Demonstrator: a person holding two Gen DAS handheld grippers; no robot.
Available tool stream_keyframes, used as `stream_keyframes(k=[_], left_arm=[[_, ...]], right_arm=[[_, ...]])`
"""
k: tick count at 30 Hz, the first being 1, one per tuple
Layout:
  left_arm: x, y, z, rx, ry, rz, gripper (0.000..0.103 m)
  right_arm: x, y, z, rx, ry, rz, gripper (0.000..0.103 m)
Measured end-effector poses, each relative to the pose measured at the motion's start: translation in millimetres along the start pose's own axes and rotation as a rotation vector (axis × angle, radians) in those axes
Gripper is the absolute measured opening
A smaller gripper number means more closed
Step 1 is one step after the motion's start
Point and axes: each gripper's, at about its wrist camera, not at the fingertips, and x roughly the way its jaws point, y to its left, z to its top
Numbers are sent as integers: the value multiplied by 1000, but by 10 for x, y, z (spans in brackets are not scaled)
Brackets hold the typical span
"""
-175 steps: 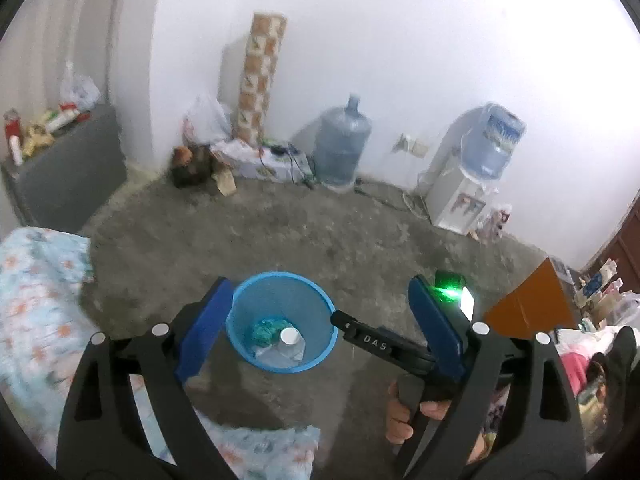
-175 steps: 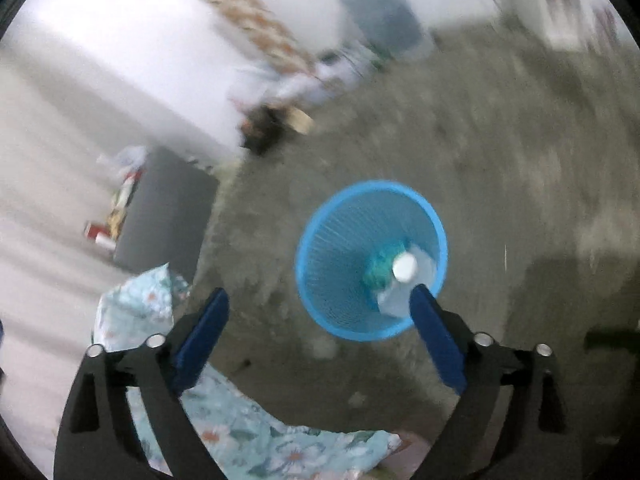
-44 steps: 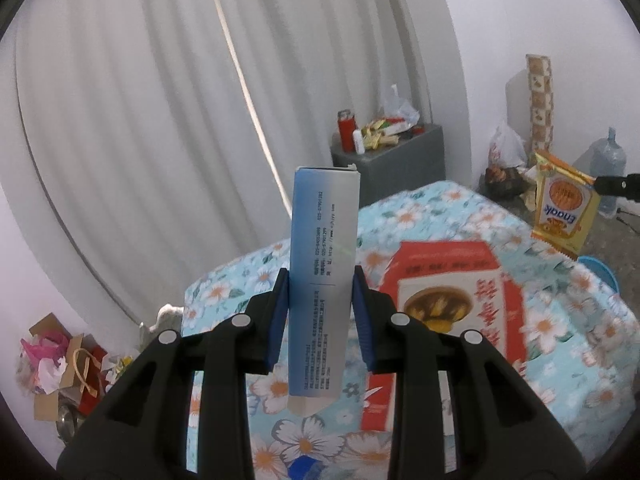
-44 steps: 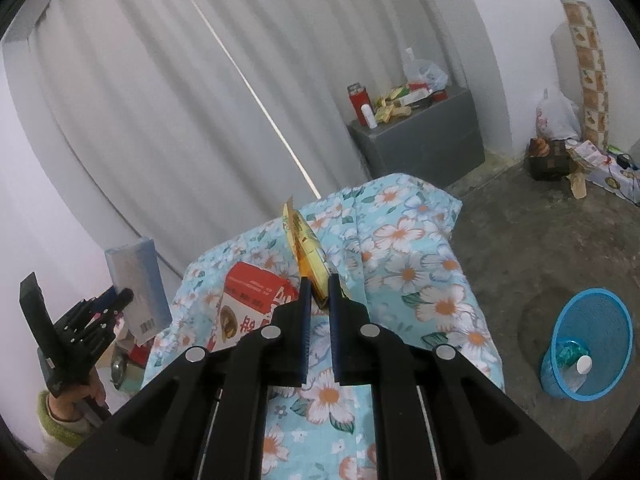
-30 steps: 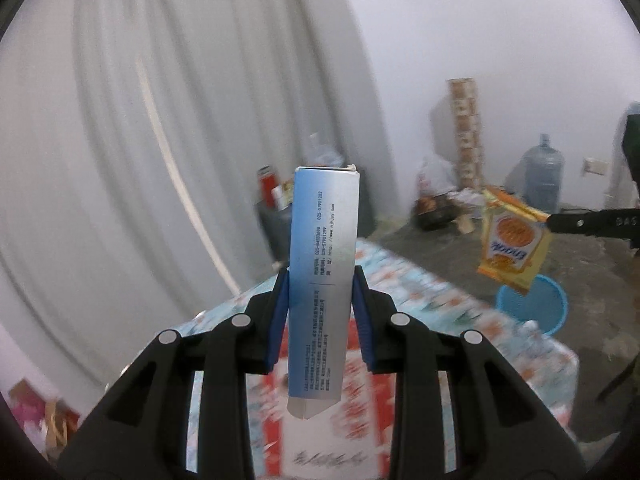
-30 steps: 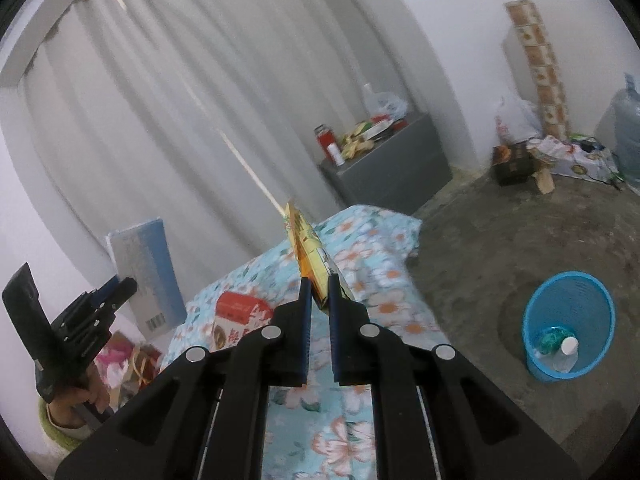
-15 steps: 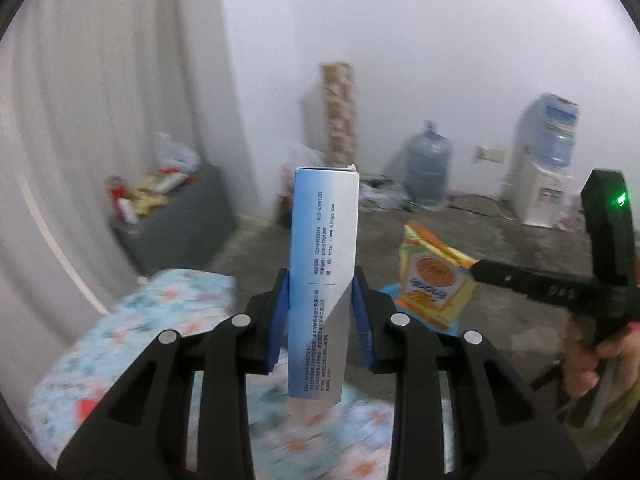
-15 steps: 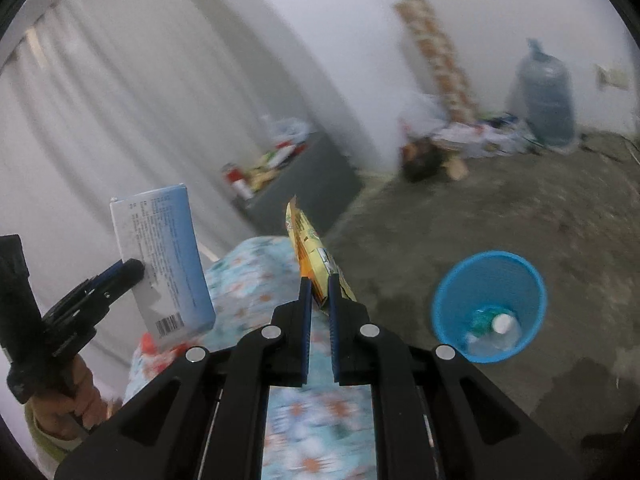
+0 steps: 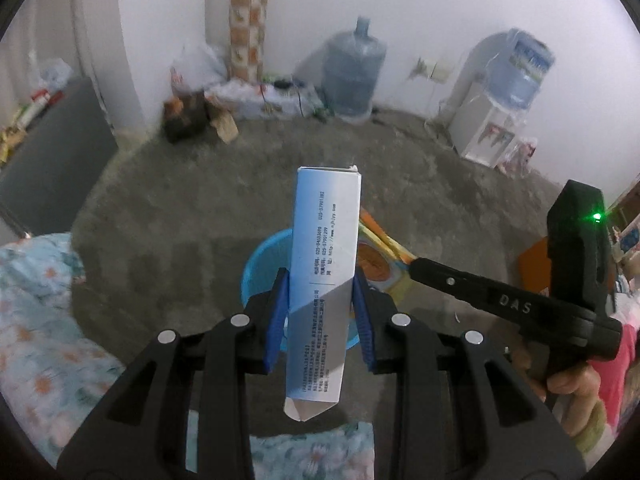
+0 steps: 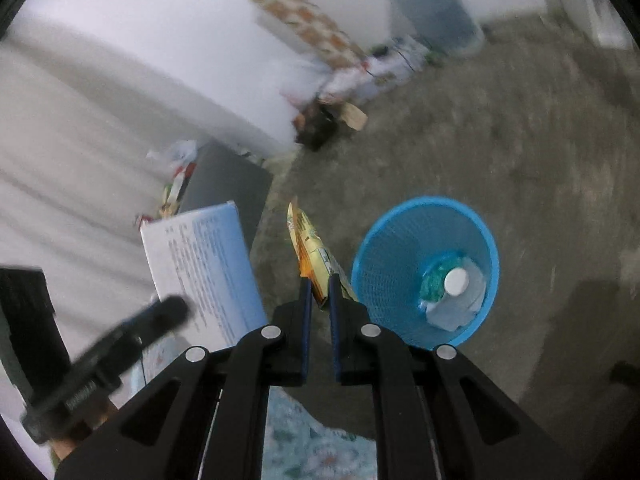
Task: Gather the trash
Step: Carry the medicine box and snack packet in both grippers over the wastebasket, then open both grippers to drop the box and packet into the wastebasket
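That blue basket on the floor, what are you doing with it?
Tidying up. The left gripper is shut on a blue and white box, and the right gripper pinches a yellow snack packet. Both hang near the blue basket, which already holds a plastic bottle.

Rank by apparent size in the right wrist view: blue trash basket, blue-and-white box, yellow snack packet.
1. blue trash basket
2. blue-and-white box, close behind; it is nearer the camera, so true size is unsure
3. yellow snack packet, seen edge-on
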Motion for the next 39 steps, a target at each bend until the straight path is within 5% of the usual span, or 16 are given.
stream_keyframes(k=[1,4,5,8,13,19,29,39], left_arm=[[70,13,-21,-4,14,-8,31],[518,63,20,-28,74,19,62],[652,108,41,-43,87,34,62],[771,192,10,-72,111,58,62],[524,162,0,-60,59,57,62],[-284,-18,-89,-90,-32,31,68],[-2051,-90,-799,-135,-183,26,80],[-3480,314,-2101,-358,-337,236,81]], right_arm=[[141,-132,43,40,8,-2,14],[559,-528,103,151,47,-67,44],[649,-601,89,166,55,-91,50],[894,-886,13,221,107,-182,50],[767,-946,-113,219,89,-164,50],[371,-587,-202,117,41,-158,55],[-352,882,-517,-276,-32,-114,72],[-733,2104,-1297,-596,13,-39,89]])
